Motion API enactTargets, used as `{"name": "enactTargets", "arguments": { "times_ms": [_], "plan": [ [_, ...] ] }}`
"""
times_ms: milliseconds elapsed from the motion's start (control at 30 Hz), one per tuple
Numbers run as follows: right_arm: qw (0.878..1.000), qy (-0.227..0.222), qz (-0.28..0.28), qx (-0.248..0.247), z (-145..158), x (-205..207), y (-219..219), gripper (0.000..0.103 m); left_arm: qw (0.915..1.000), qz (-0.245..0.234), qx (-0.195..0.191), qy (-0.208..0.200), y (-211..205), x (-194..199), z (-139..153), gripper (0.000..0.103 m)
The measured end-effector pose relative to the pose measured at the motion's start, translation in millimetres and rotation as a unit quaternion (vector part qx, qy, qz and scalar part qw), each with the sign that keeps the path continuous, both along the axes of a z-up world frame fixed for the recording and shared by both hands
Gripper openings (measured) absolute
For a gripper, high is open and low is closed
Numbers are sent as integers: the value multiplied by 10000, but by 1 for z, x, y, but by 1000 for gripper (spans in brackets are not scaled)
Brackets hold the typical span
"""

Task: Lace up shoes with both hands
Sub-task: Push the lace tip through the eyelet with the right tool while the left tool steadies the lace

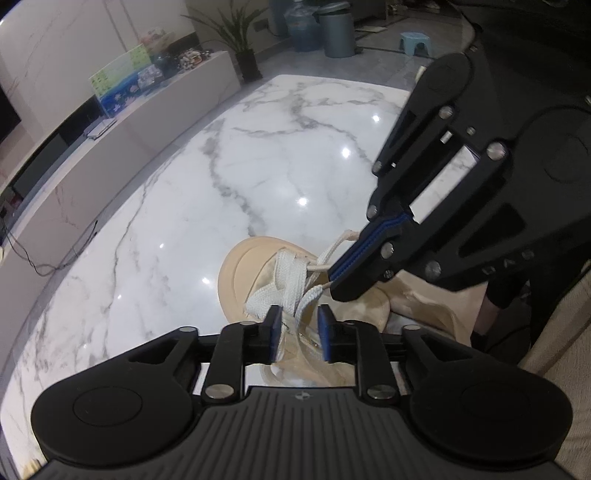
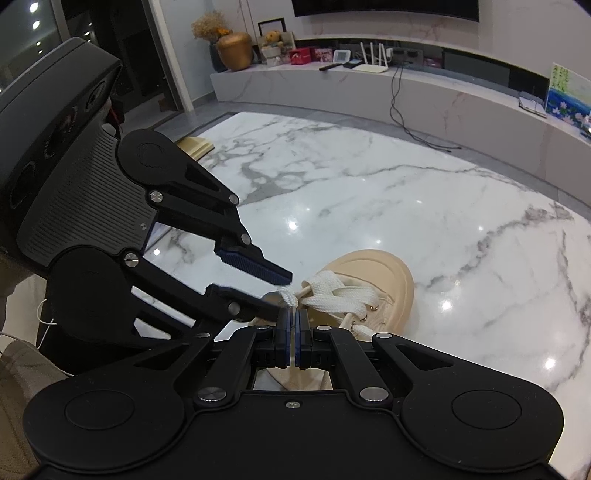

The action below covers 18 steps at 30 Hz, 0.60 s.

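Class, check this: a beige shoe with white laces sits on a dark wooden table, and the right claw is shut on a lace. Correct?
Not quite: the table is white marble with grey veins, as the right wrist view shows. The beige shoe, white laces and right claw shut on a lace stand.

A marble table (image 2: pixel 406 192) stands before a long media console (image 2: pixel 461 99) bearing a gold vase (image 2: pixel 234 51) and a white router (image 2: pixel 373 61).

Domestic living room. Evidence: glossy marble table (image 2: pixel 369 192); long low marble-fronted media console (image 2: pixel 424 96) beneath a wall-mounted television (image 2: pixel 384 8), bearing a white router (image 2: pixel 373 61), gold vase (image 2: pixel 234 51) and teddy bear (image 2: pixel 272 38); potted plant (image 1: pixel 240 40), water jugs (image 1: pixel 303 27), grey pedal bin (image 1: pixel 337 29) and small blue stool (image 1: pixel 415 40).
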State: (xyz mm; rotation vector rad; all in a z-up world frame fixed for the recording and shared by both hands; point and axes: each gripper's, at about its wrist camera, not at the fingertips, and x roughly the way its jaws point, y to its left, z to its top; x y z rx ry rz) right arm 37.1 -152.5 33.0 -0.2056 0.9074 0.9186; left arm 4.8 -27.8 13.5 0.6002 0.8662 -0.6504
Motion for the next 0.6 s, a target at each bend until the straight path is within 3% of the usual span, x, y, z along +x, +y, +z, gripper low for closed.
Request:
{"name": "enactTargets", "arguments": {
  "times_ms": [300,600],
  "plan": [
    [9991,-105,346,-202,0,5,-4,1,9989,-425,167,-81,-2,-5,2,24],
    [9988,52,488,21,0,9,-13,1,9970,-712,146,-260,-7,-3,1,25]
  ]
}}
